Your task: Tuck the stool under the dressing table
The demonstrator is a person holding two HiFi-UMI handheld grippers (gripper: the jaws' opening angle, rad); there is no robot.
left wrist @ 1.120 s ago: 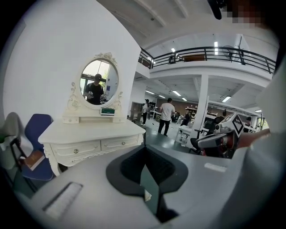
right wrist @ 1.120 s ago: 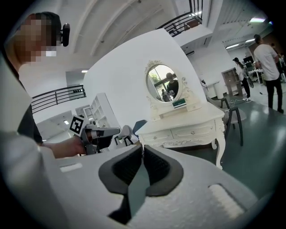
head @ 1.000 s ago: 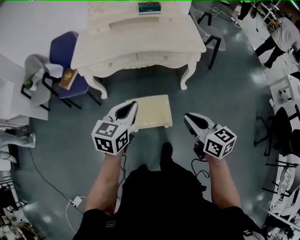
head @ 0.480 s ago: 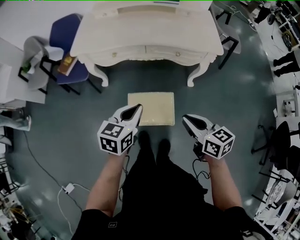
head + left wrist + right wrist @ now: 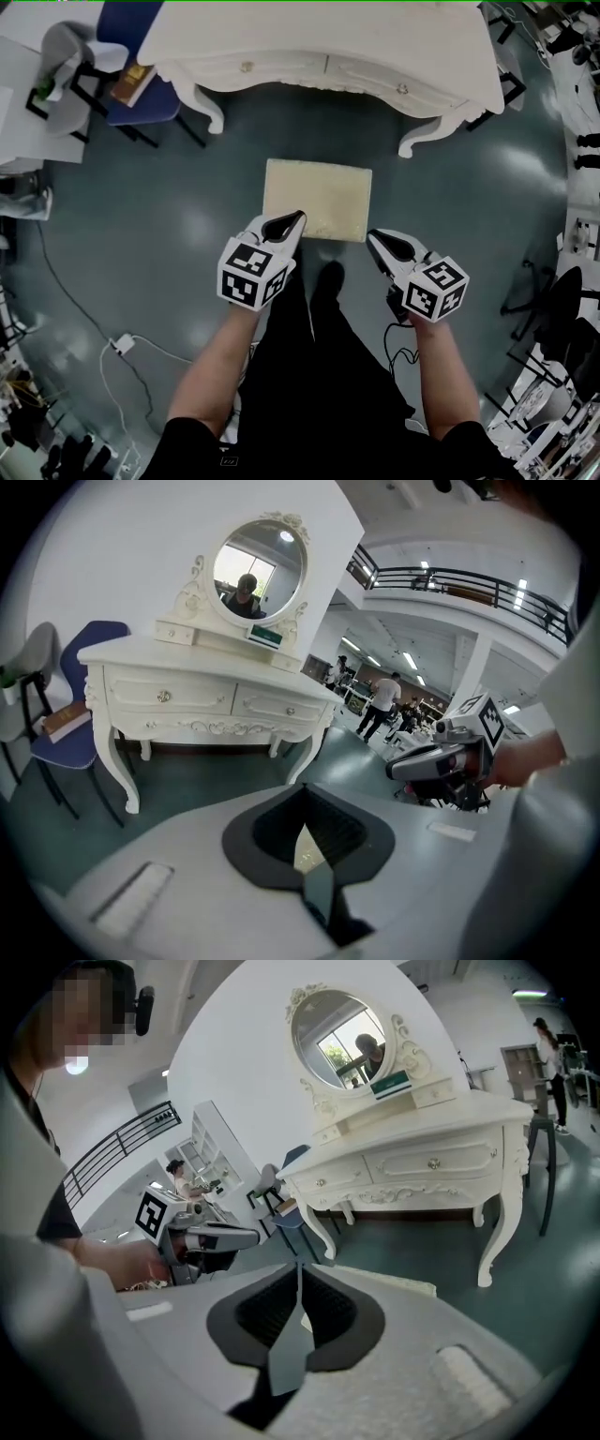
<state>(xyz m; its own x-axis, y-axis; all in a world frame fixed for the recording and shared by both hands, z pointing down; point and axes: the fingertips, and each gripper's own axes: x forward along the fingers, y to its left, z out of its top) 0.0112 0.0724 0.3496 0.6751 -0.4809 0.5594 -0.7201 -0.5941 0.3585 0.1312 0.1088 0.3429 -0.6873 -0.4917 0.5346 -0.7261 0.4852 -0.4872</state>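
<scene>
Cream-coloured stool (image 5: 317, 199), rectangular top, stands on the dark green floor (image 5: 169, 206). It sits on the near side of the white dressing table (image 5: 319, 47), roughly centred between the table's two front legs. The stool is clear of the table, with a strip of floor between its far edge and the drawer front. It is not under the table.

Left gripper (image 5: 298, 217): jaws pressed together, nothing between them. In the head view its tip lies over the stool's near-left corner. Contact with the top cannot be told from that view. The left gripper view shows only a thin pale sliver through the seam of the closed jaws.

Right gripper (image 5: 372, 236): jaws likewise pressed together, empty. Its tip sits just beside the stool's near-right corner, off the top and over the floor. In the right gripper view the stool shows as a pale slab just beyond the jaws.

Both grippers point away from the person towards the table, with the stool's near edge between them.

An oval mirror (image 5: 260, 569) stands on the far side of the tabletop. A blue chair (image 5: 141, 84) carrying a book (image 5: 131, 82) stands at the table's left end.
</scene>
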